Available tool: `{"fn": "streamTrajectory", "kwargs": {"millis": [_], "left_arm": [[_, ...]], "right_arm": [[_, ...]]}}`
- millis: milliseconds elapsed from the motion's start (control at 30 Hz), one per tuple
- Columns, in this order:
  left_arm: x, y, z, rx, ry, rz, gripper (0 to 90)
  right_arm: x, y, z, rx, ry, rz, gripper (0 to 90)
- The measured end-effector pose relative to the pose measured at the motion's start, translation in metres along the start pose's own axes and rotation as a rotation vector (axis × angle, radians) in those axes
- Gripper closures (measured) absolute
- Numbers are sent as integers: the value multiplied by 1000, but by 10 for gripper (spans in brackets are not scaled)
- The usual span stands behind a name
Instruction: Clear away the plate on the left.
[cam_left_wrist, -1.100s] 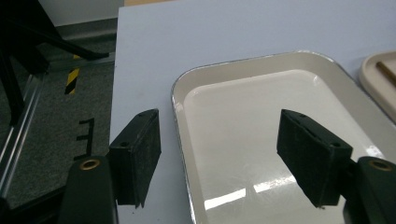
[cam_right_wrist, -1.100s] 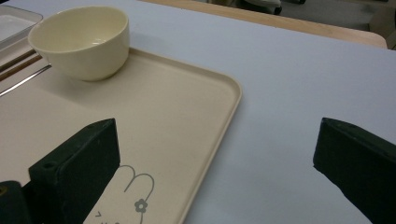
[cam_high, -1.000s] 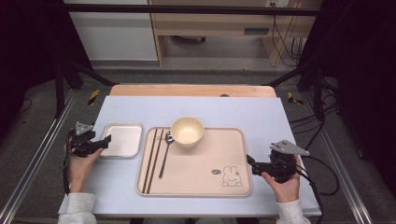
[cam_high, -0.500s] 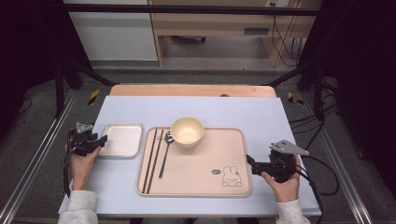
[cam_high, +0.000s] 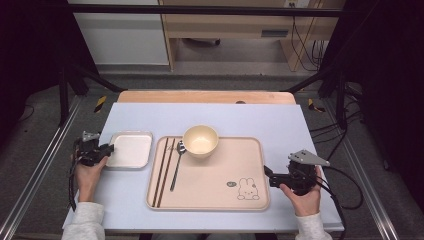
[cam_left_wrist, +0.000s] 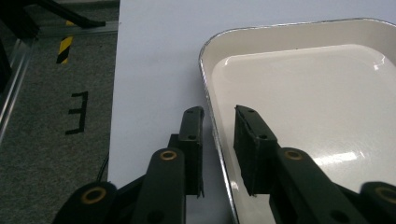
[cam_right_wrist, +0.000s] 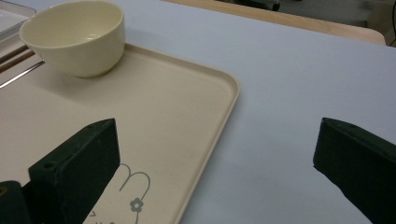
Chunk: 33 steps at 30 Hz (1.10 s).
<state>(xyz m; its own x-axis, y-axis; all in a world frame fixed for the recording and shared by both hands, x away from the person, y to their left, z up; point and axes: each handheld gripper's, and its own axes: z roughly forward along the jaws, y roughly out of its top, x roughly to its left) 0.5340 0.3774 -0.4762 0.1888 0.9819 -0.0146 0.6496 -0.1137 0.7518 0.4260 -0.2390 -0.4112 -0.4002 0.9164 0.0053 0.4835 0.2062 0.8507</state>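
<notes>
Two jaws of left gripper (cam_left_wrist: 218, 149) just closing astride white dish (cam_left_wrist: 299, 102) rim, gap remaining; grasp imminent.

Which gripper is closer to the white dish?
Left. The left gripper straddles the rim of the white dish, its jaws just closing. The right gripper sits far across the tray.

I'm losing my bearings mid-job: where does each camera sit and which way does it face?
High view: above the person's side, looking forward and down on the table; forearms, left gripper, right gripper.
Left gripper view: rides that gripper, its jaws straddling the white tray's rim.
Right gripper view: looks between open jaws over the beige tray's edge toward the bowl.
Shared: high and right views show the bowl.
</notes>
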Motion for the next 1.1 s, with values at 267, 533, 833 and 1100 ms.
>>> {"fn": "streamTrajectory", "kwargs": {"millis": [267,533,833,1100], "left_arm": [[2,0,-2,18,-19,-50,809],[2,0,-5,21,-26,-103,830],[-1,4,-21,-61,-26,-120,878],[-7,7,-35,-122,-19,-110,889]], "right_arm": [[0,0,0,3,1,5,8],[0,-1,2,6,0,2,7],[0,-1,1,3,-4,-3,7],[0,0,-1,0,1,8,7]]}}
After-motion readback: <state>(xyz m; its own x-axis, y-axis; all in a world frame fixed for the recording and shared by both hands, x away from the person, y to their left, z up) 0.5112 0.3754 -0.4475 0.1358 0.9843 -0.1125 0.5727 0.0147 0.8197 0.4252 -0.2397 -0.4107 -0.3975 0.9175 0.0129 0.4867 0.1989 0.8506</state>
